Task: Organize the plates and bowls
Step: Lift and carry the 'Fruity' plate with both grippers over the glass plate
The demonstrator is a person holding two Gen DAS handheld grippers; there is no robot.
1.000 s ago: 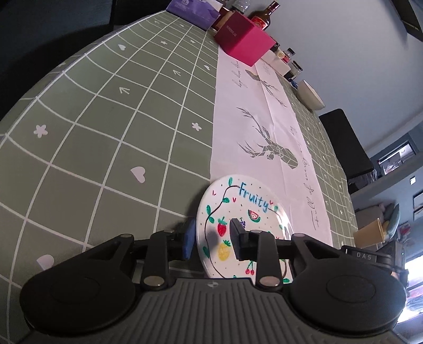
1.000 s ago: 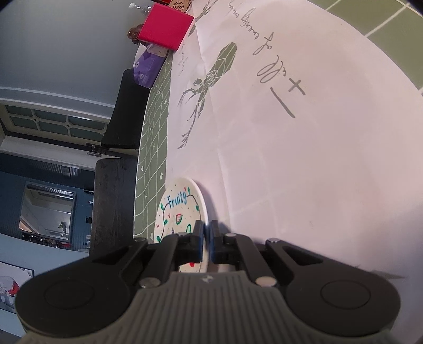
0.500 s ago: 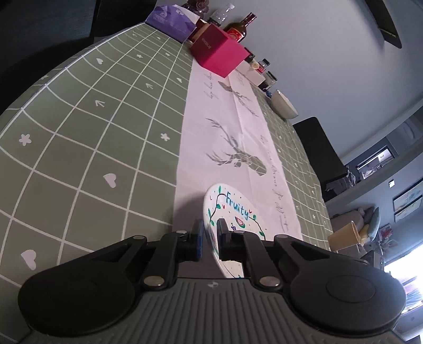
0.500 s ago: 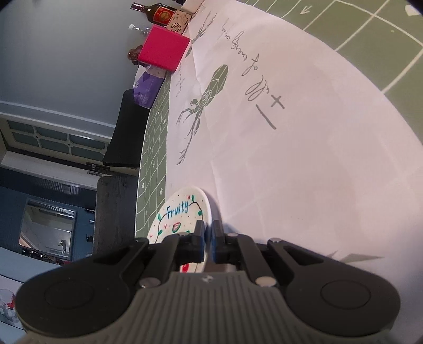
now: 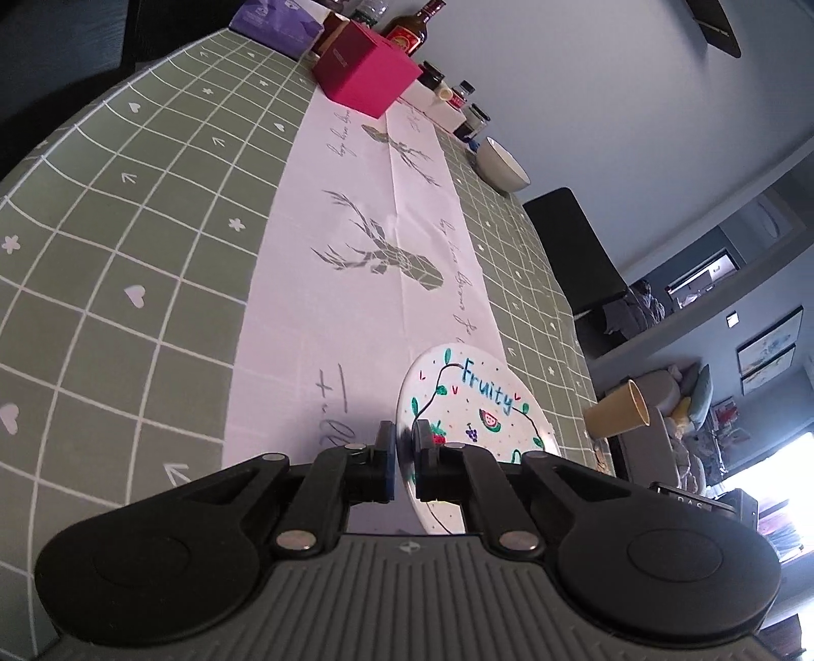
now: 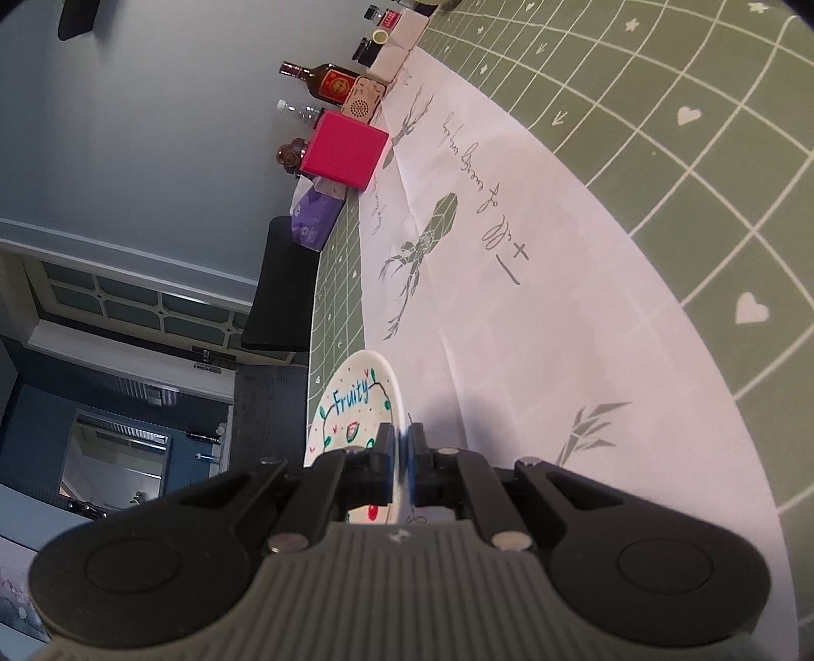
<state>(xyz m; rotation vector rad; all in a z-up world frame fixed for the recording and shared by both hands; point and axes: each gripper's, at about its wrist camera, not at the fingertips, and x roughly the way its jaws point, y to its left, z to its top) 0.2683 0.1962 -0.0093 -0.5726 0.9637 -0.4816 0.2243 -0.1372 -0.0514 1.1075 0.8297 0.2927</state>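
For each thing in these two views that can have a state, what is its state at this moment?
Plate: gripped at its rim by both tongs, tilted above the table runner.
Left tongs: shut on the plate.
Right tongs: shut on the plate.
Bowl: upright on the green cloth, far end; contents cannot be seen.
Yellow cup: lying on its side, mouth open.
Pink box: closed, on the runner.

You have a pink box (image 5: 367,76) at the desk's (image 5: 127,213) far end | liquor bottle (image 5: 407,31) behind it | purple bag (image 5: 280,23) beside it | runner (image 5: 366,244) lengthwise | yellow cup (image 5: 618,414) right.
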